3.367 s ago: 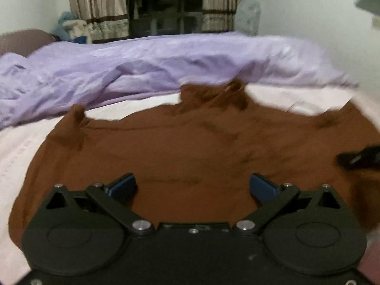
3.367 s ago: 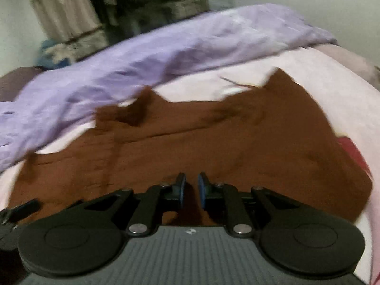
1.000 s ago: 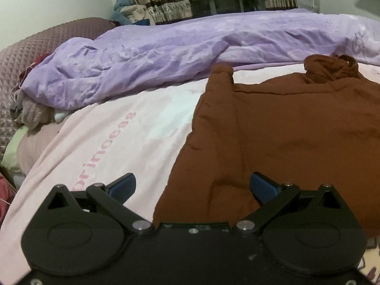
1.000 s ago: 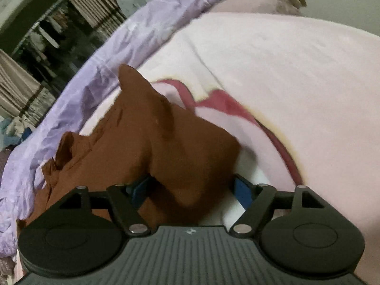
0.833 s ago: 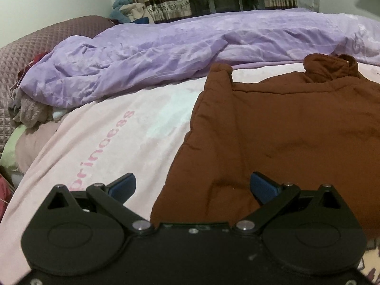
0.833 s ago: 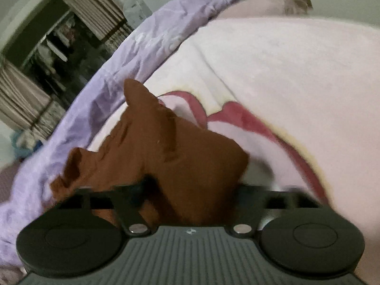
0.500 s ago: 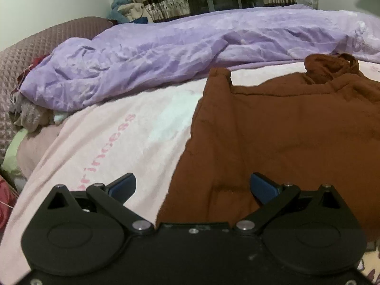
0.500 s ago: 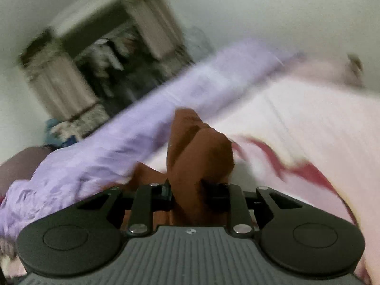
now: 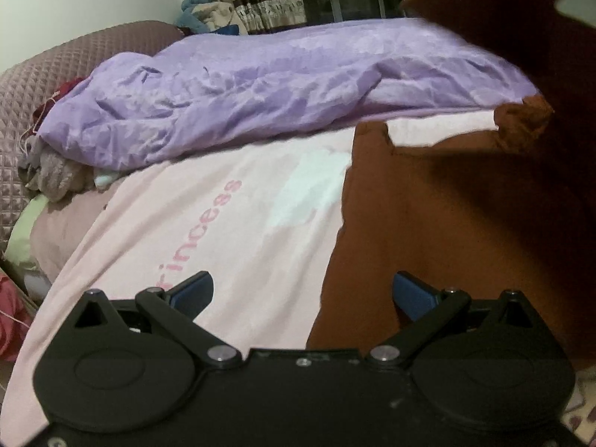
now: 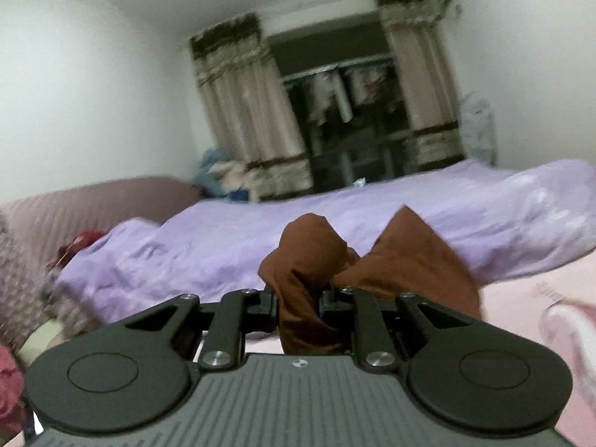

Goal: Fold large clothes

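Observation:
A large brown garment [image 9: 439, 231] lies spread on the pink bed sheet [image 9: 208, 223]. My left gripper [image 9: 303, 290] is open and empty, hovering over the garment's left bottom corner. My right gripper [image 10: 298, 303] is shut on a bunched fold of the brown garment [image 10: 309, 260] and holds it lifted above the bed. In the left wrist view the lifted part hangs as a dark brown flap [image 9: 521, 37] at the upper right.
A crumpled purple duvet [image 9: 279, 85] lies across the far side of the bed. A quilted mauve headboard [image 9: 74, 59] and a pile of clothes [image 9: 52, 175] are at the left. Curtains [image 10: 246, 111] and a dark window stand behind.
My right gripper closed on the garment's right edge and lifted it up and leftward, so a brown flap now hangs over the spread cloth. My left gripper barely moved.

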`<action>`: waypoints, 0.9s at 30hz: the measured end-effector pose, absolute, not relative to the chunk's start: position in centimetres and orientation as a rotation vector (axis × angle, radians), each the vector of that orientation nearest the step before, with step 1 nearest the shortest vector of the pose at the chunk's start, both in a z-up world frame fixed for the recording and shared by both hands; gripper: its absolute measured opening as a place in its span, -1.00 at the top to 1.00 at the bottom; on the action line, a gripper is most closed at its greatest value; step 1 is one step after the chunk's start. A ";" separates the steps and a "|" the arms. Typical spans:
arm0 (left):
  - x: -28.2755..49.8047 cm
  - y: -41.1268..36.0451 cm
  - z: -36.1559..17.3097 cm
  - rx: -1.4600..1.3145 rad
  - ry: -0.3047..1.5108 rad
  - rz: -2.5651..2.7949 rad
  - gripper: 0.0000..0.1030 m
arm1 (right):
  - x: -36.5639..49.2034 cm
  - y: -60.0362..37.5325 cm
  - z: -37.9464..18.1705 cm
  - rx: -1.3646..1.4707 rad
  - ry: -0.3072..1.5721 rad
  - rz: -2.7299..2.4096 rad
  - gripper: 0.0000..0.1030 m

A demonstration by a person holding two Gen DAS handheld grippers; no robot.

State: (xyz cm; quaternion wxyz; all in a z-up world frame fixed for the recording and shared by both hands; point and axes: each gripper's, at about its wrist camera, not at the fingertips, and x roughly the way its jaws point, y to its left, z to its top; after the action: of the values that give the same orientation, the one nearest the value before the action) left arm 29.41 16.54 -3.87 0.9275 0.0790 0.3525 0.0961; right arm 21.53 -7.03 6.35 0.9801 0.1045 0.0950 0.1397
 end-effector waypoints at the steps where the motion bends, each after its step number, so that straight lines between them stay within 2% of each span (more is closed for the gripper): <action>1: 29.3 16.8 -4.3 0.156 0.737 0.200 -1.00 | 21.1 -6.0 5.7 0.199 0.210 0.296 0.61; 8: 27.2 19.3 -6.3 0.048 0.772 0.216 -1.00 | 22.4 -1.1 -3.9 0.140 0.494 0.321 0.62; 10: 27.1 19.7 -6.8 0.029 0.783 0.214 -1.00 | 21.1 0.2 -5.3 0.106 0.514 0.324 0.62; 16: 27.2 18.5 -6.8 0.053 0.781 0.232 -1.00 | 20.1 0.5 -4.3 0.118 0.500 0.300 0.61; 22: 27.2 19.0 -6.2 0.020 0.775 0.231 -1.00 | 20.1 0.1 -0.4 0.190 0.401 0.326 0.61; 27: 26.8 19.1 -6.6 0.002 0.775 0.234 -1.00 | 21.6 0.0 -2.0 0.248 0.462 0.348 0.61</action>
State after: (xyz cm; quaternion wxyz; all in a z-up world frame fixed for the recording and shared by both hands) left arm 26.84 19.14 -6.64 0.9193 0.0010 0.3769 0.1137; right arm 21.62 0.01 -1.99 0.9509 0.1220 0.2274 0.1712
